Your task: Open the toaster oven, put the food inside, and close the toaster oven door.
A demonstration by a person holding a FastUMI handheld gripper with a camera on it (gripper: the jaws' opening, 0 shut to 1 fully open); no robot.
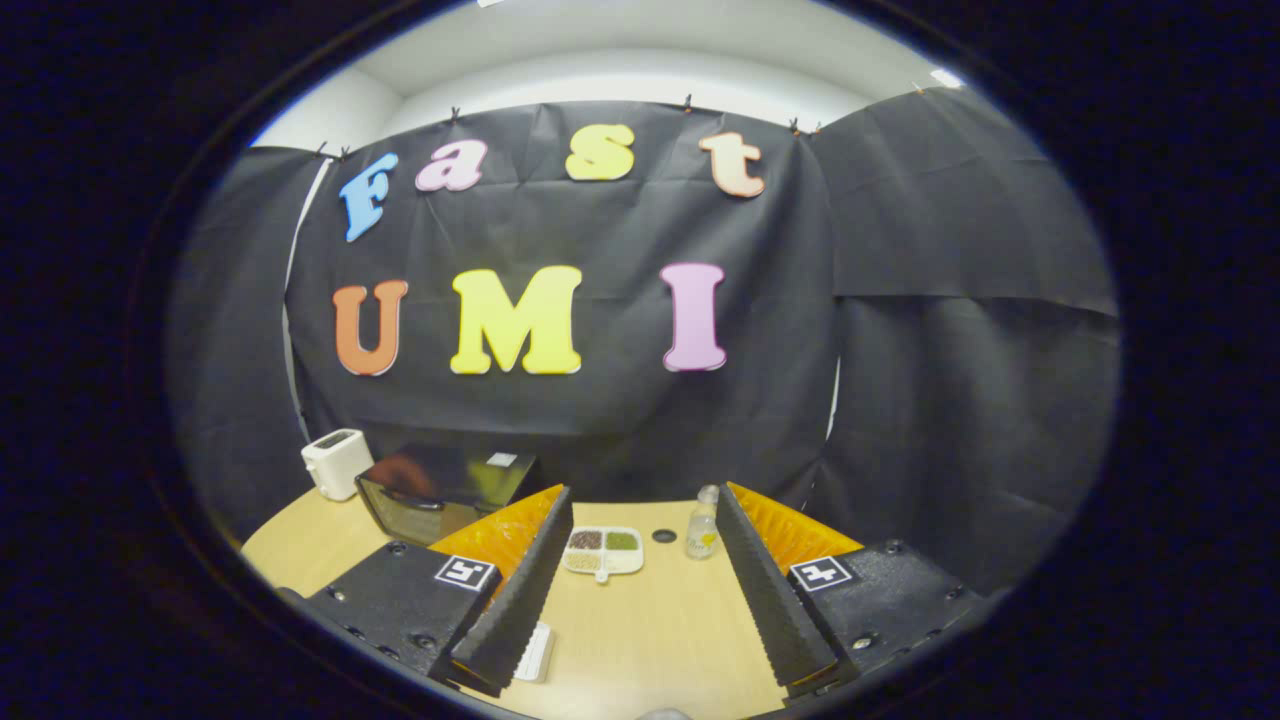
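Observation:
A black toaster oven [440, 492] stands on the wooden table [650, 630] beyond my left finger, its glass door shut with the handle across the top. A white divided plate of food [603, 550] lies on the table ahead, seen between my fingers. My gripper [640, 660] is held above the near part of the table, wide open, with nothing between its fingers.
A white pop-up toaster [335, 463] stands left of the oven. A small clear bottle [702, 524] stands right of the plate, near a dark round hole [664, 536] in the tabletop. A white ridged object [535, 652] lies by my left finger.

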